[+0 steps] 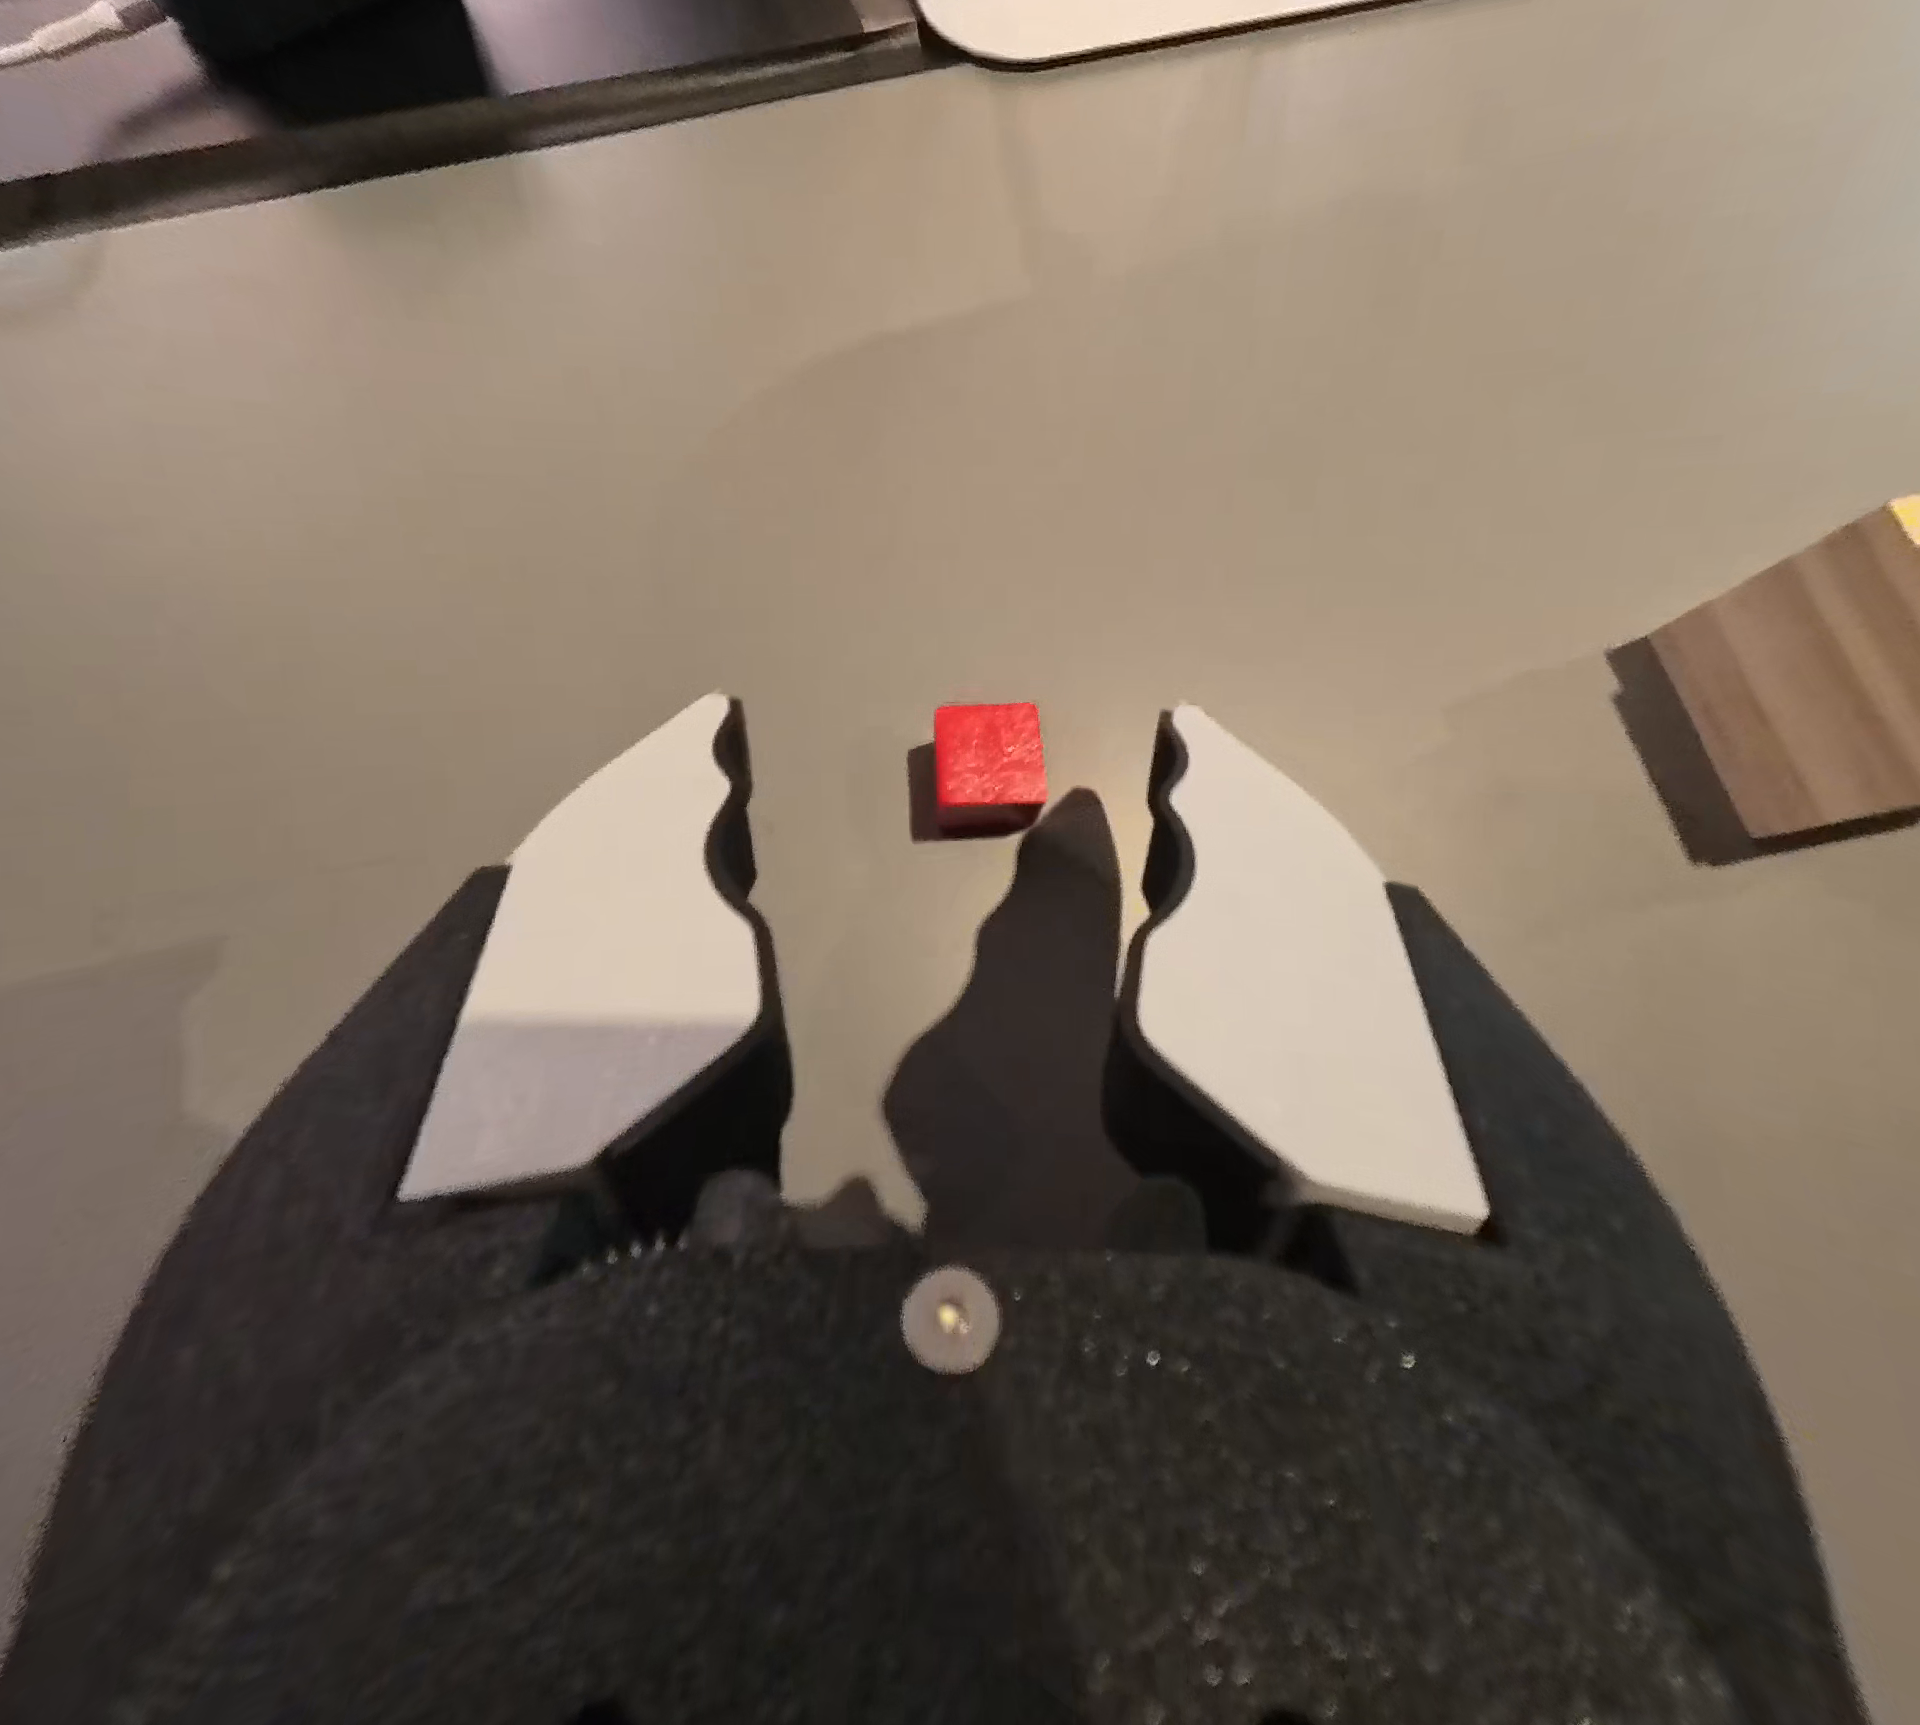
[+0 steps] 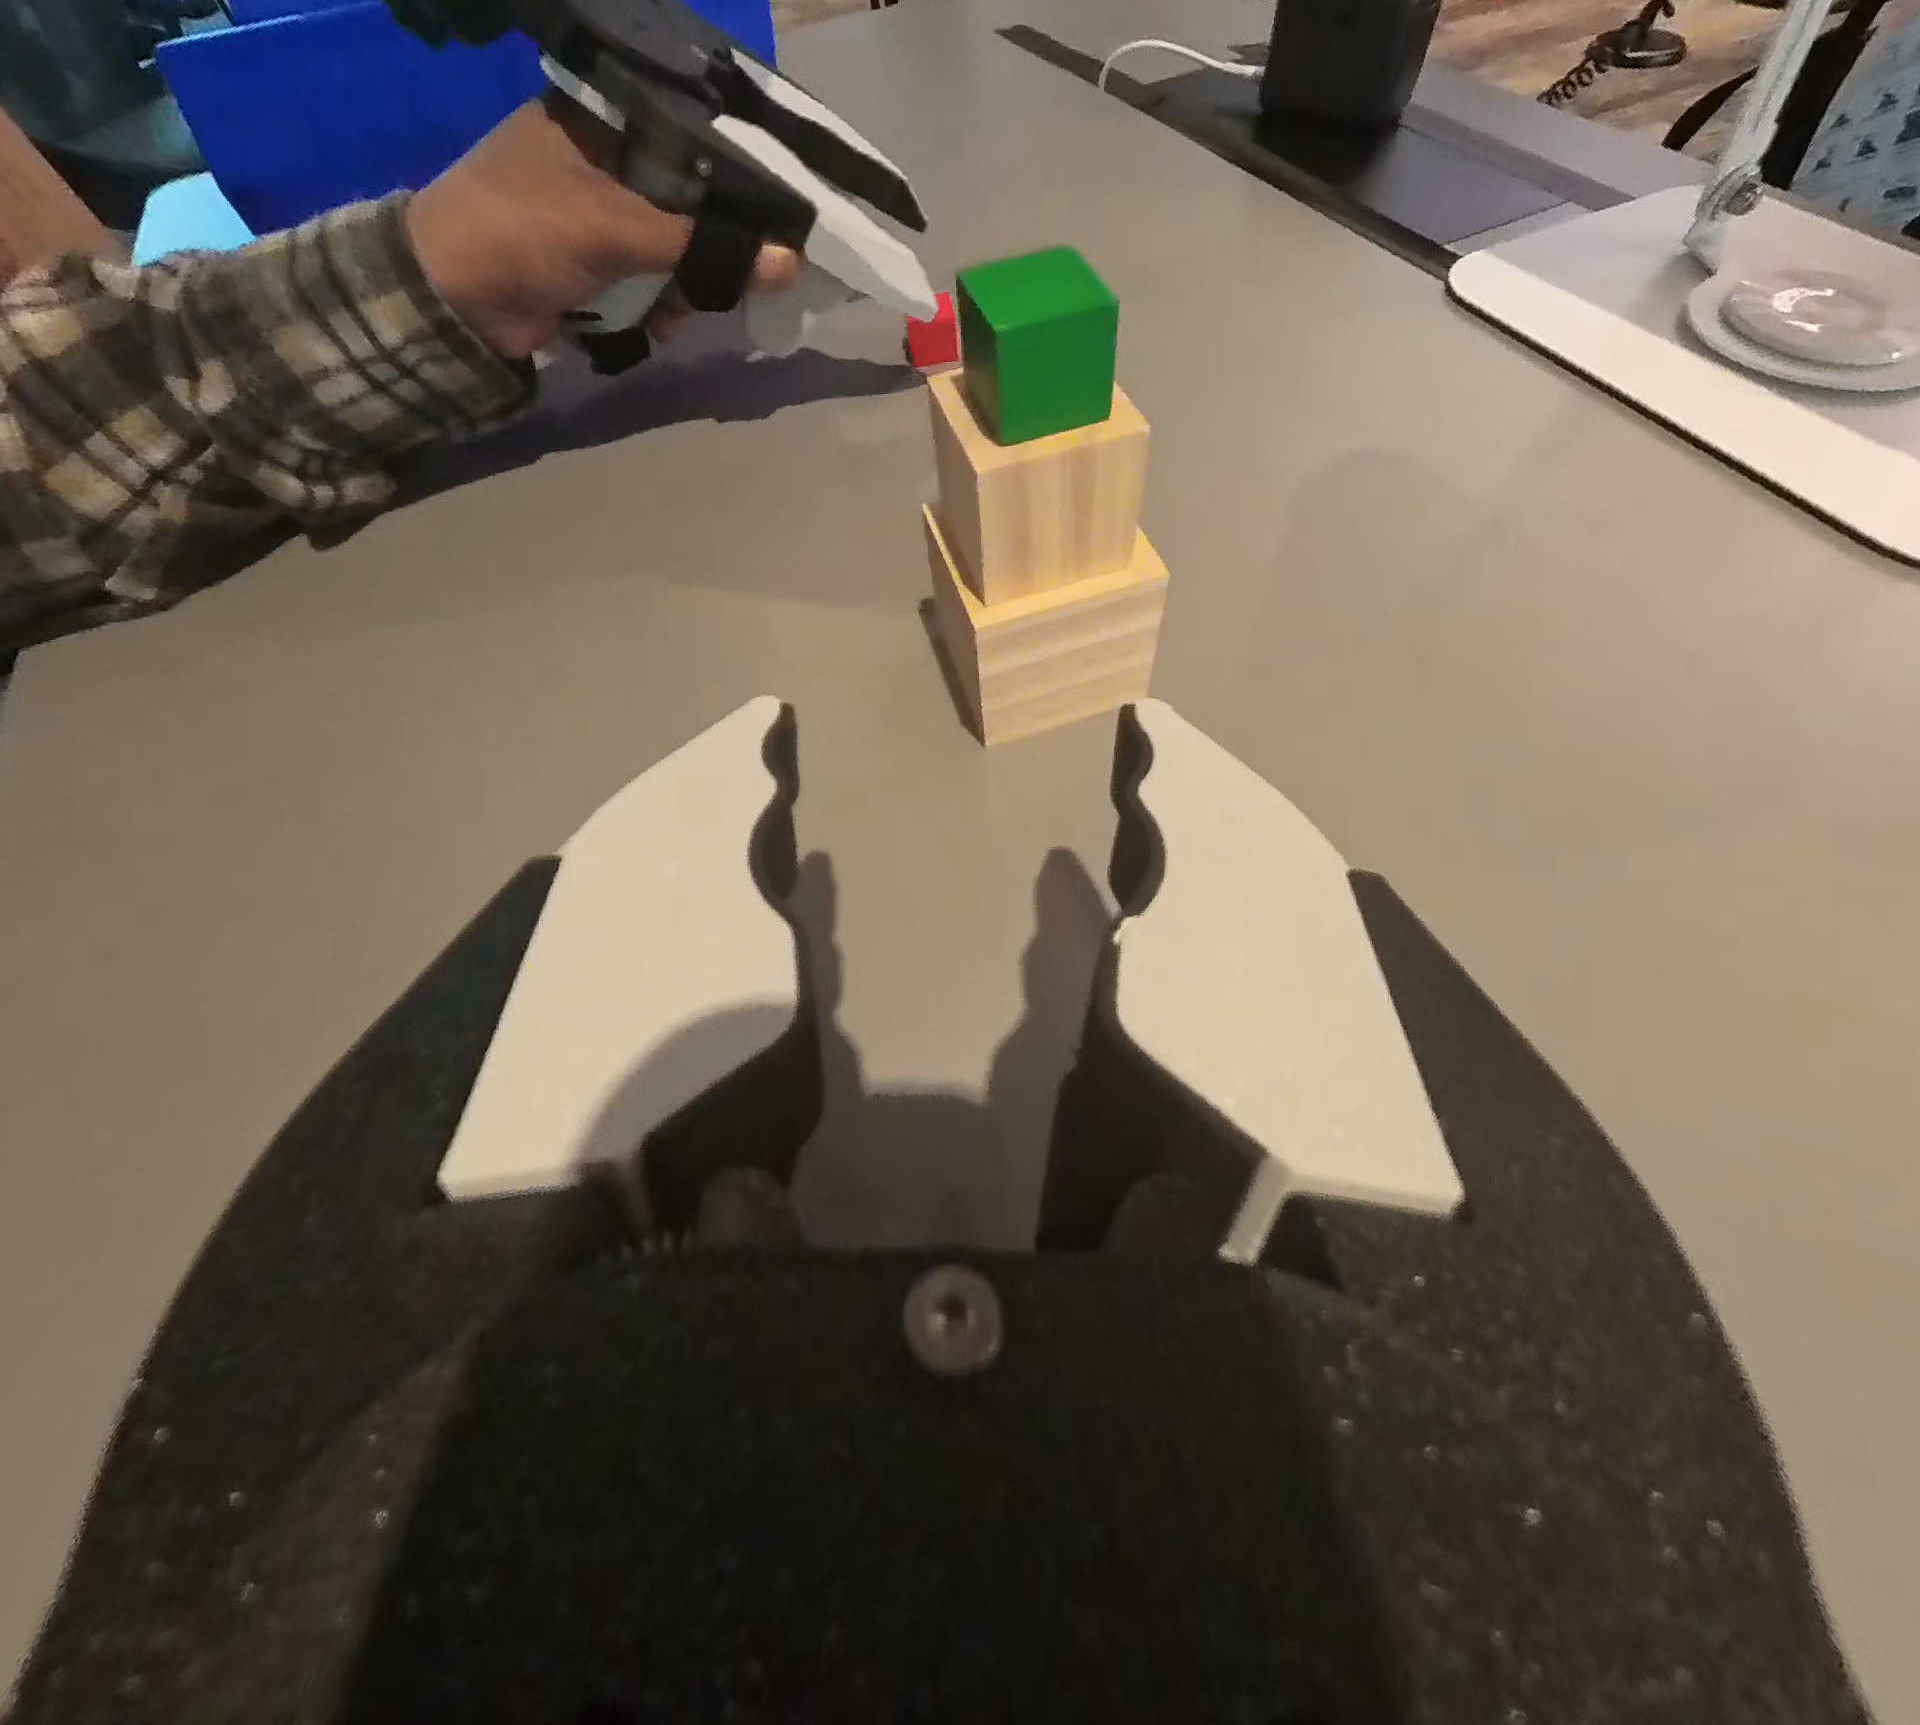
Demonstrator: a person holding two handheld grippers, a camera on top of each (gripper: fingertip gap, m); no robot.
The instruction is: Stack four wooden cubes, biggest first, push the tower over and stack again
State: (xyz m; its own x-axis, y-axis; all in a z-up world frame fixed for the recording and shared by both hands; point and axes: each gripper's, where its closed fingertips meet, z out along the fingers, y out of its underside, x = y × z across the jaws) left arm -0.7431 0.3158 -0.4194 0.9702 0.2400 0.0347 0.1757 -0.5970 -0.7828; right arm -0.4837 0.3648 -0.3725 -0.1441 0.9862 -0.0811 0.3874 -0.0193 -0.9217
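A small red cube [image 1: 987, 767] lies on the grey table [image 1: 520, 480], just ahead of and between the tips of my open, empty left gripper [image 1: 948, 725]. In the right wrist view a tower stands mid-table: a big pale wooden cube [image 2: 1051, 641] at the bottom, a smaller wooden cube [image 2: 1039, 491] on it, a green cube [image 2: 1039, 340] on top. The red cube [image 2: 932, 335] shows behind the tower, under the left gripper [image 2: 920, 262] held by a hand. My right gripper [image 2: 954, 725] is open and empty, just in front of the tower's base.
The tower's wooden base [image 1: 1797, 709] shows at the right edge of the left wrist view. A white mat [image 2: 1662, 345] with a glass dish [image 2: 1818, 314] lies far right. A black box [image 2: 1345, 34] and a dark strip sit at the table's back. Blue bins [image 2: 343, 65] stand beyond the table. There is about 25 cm between the tips of the two grippers.
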